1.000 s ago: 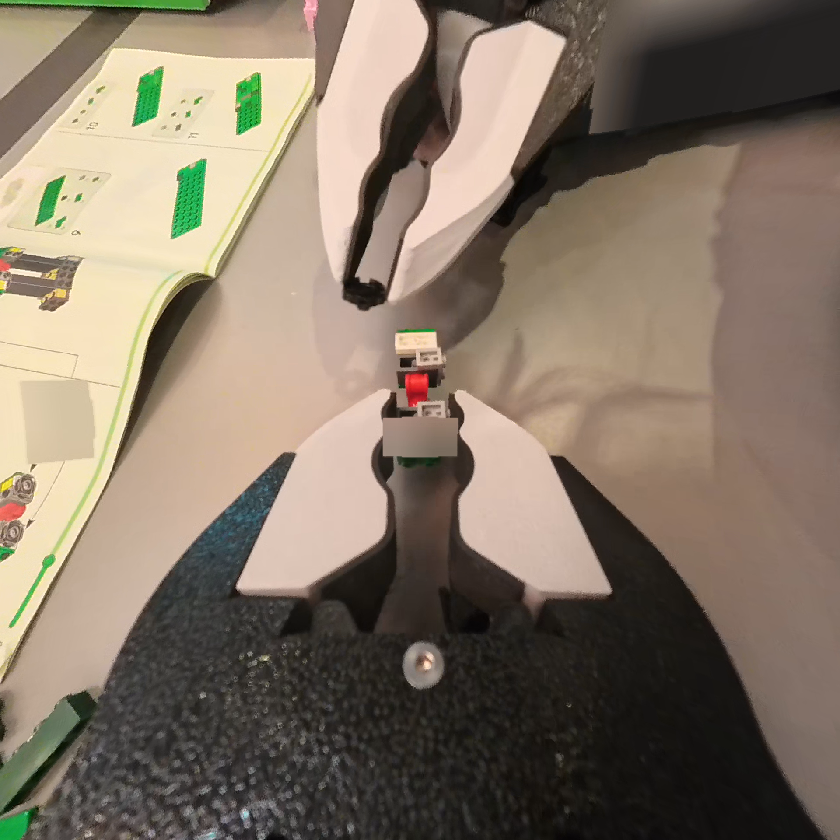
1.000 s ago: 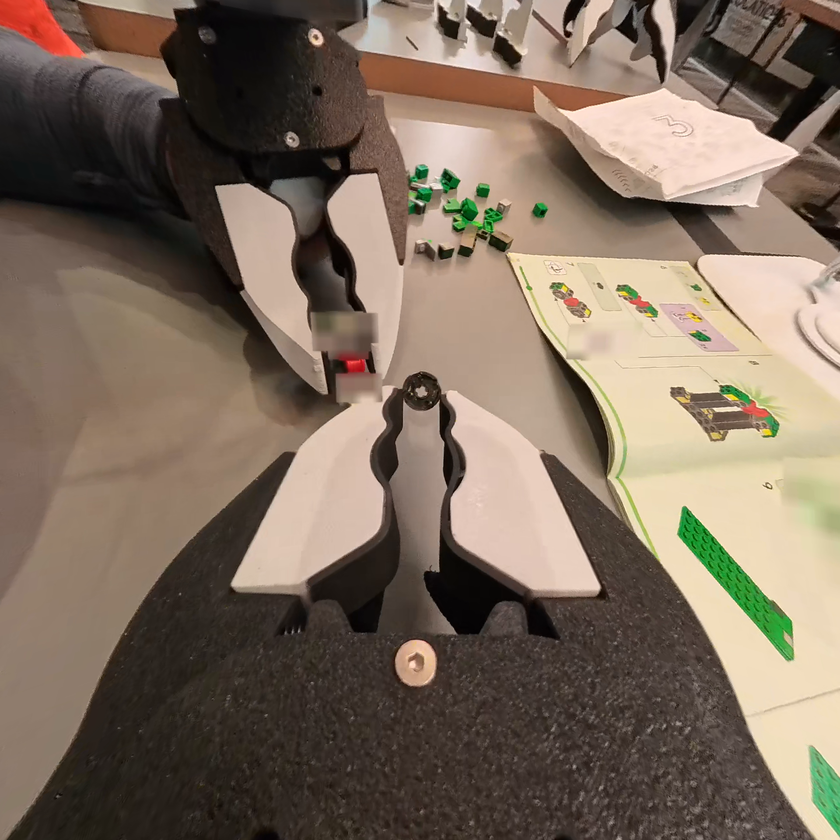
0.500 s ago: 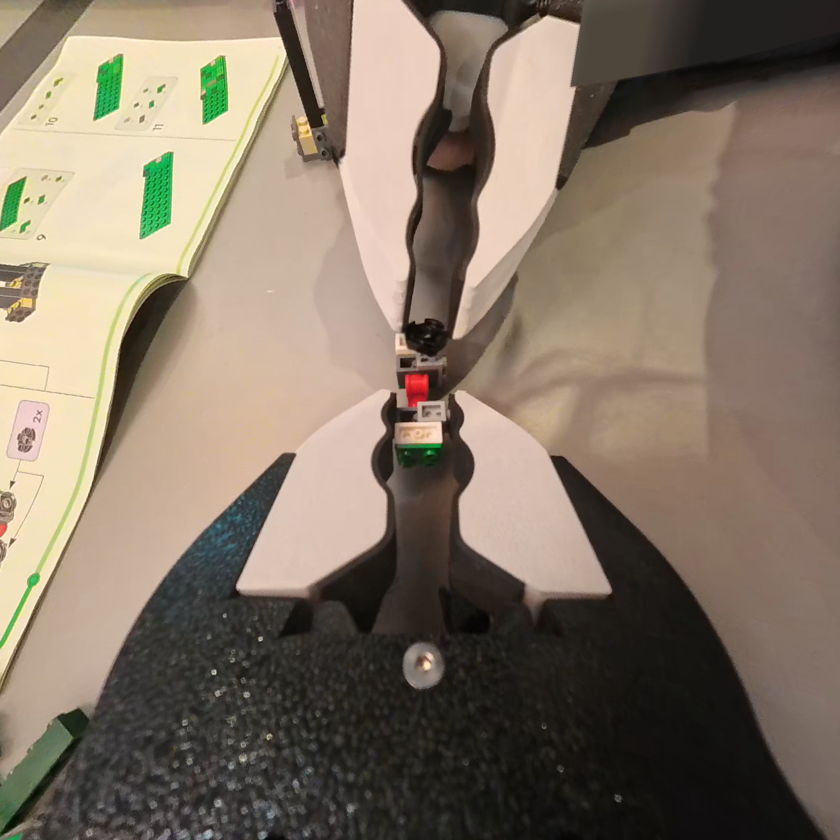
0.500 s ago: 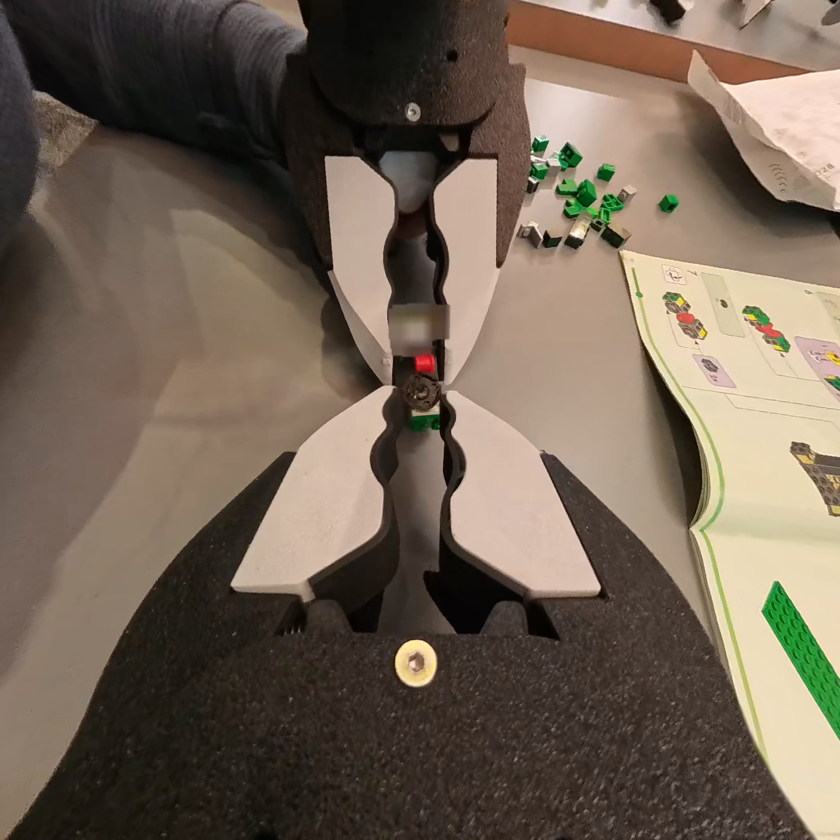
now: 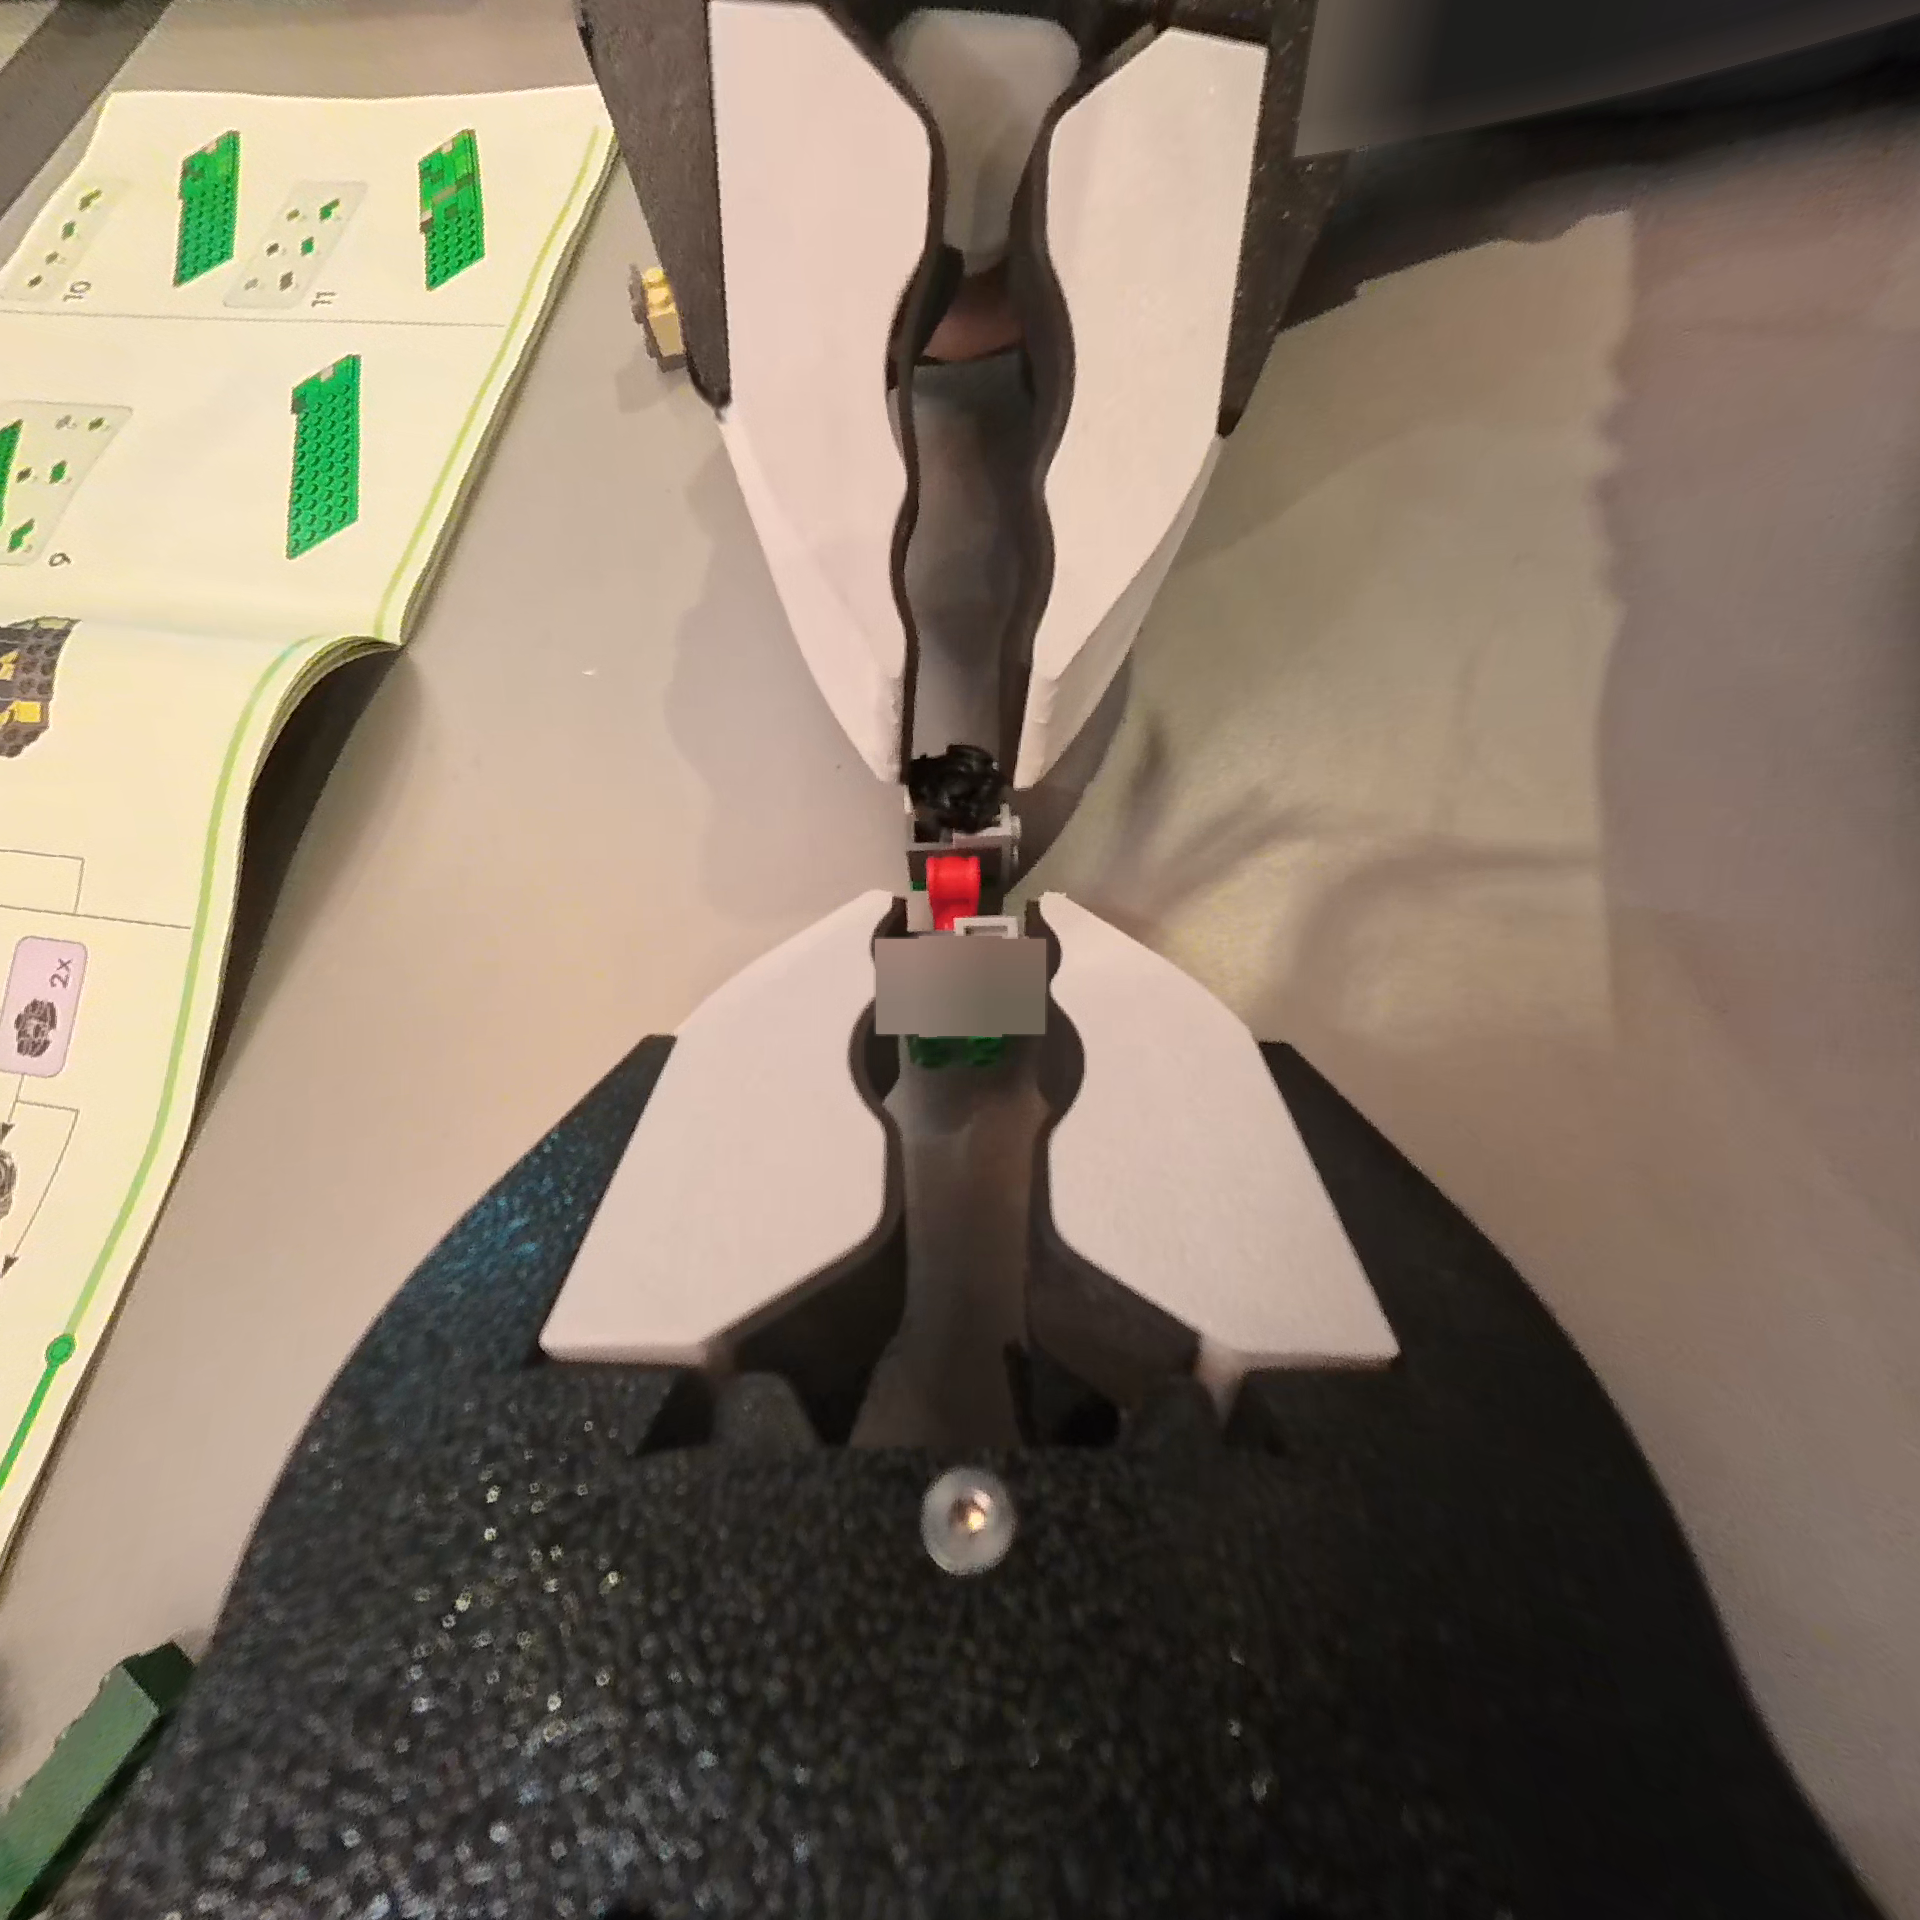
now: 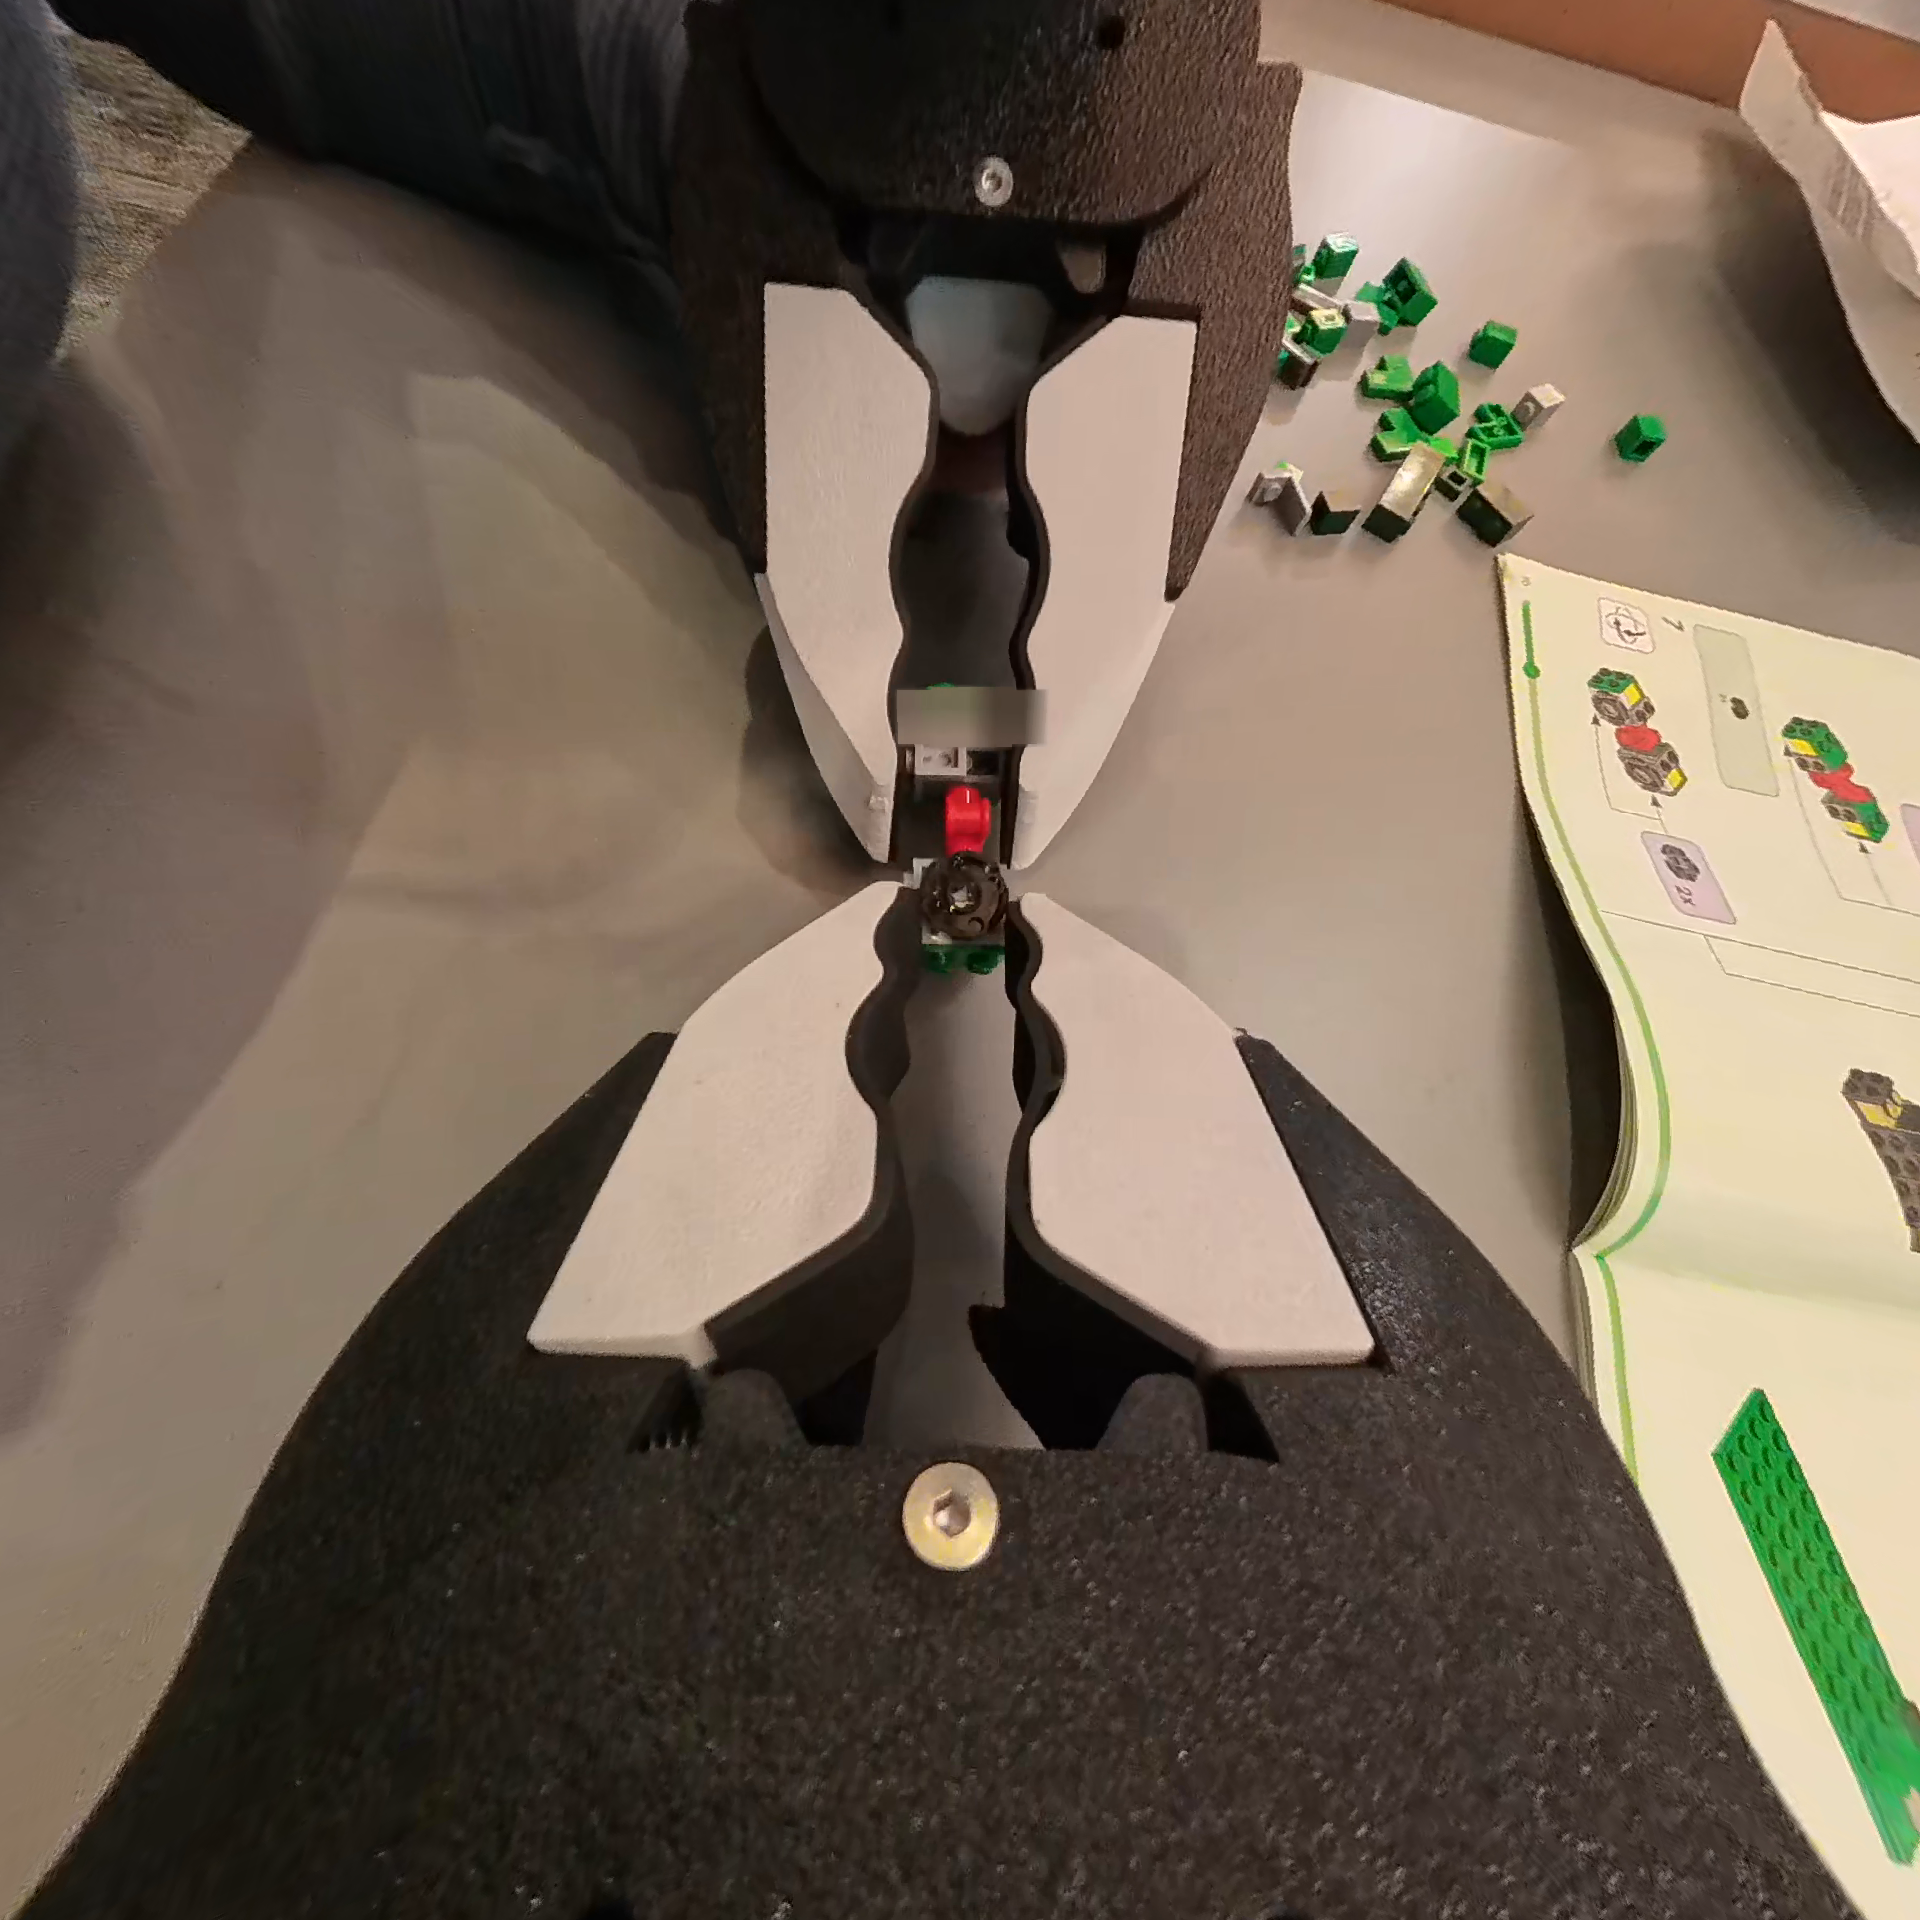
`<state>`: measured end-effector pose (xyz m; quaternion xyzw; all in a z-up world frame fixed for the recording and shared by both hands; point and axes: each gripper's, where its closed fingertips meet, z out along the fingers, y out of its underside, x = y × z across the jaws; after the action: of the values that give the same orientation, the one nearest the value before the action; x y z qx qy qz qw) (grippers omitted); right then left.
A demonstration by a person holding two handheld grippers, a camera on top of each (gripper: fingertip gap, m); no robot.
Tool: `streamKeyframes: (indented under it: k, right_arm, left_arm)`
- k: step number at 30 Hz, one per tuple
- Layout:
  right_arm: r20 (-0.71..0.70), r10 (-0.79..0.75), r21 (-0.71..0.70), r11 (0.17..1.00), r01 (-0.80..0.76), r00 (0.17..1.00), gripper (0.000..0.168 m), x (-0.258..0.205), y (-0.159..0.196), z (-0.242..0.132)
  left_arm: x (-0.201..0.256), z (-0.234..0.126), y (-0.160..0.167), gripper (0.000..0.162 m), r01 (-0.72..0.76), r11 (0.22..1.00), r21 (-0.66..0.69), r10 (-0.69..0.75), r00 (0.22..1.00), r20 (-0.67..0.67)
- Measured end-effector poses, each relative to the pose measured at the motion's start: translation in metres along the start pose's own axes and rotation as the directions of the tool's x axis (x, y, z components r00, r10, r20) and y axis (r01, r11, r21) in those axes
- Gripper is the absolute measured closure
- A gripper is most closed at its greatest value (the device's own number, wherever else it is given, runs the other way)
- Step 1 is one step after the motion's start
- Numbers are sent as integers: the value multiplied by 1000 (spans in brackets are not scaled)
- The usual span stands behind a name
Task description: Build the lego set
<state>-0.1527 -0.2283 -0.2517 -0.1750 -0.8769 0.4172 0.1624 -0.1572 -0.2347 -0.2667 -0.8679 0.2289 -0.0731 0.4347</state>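
My left gripper (image 5: 961,914) is shut on a small lego assembly (image 5: 956,883) of grey, red and green pieces, held above the grey table. My right gripper (image 6: 961,904) is shut on a small black round piece (image 6: 961,902) and faces the left one tip to tip. The black piece (image 5: 954,784) rests against the far end of the assembly (image 6: 964,821). In the left wrist view the right gripper (image 5: 961,769) comes in from the top; in the right wrist view the left gripper (image 6: 961,831) does the same.
An open instruction booklet (image 5: 208,436) lies to the left in the left wrist view and to the right (image 6: 1714,935) in the right wrist view. A pile of loose green and grey bricks (image 6: 1403,416) lies at the far right. A dark sleeve (image 6: 416,125) is at the top left. Left and right tips are no more than a few centimetres apart.
The right gripper swung in line with the left one and brought the black piece up against the end of the held assembly. Both grippers stayed shut.
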Motion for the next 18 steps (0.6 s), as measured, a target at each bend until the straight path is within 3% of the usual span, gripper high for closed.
streamKeyframes:
  k: [18]
  right_arm:
    - [28,-12,-12,1000,12,1000,153,-2,3,3]
  left_arm:
    - [2,2,2,141,-14,1000,-19,14,1000,-8]
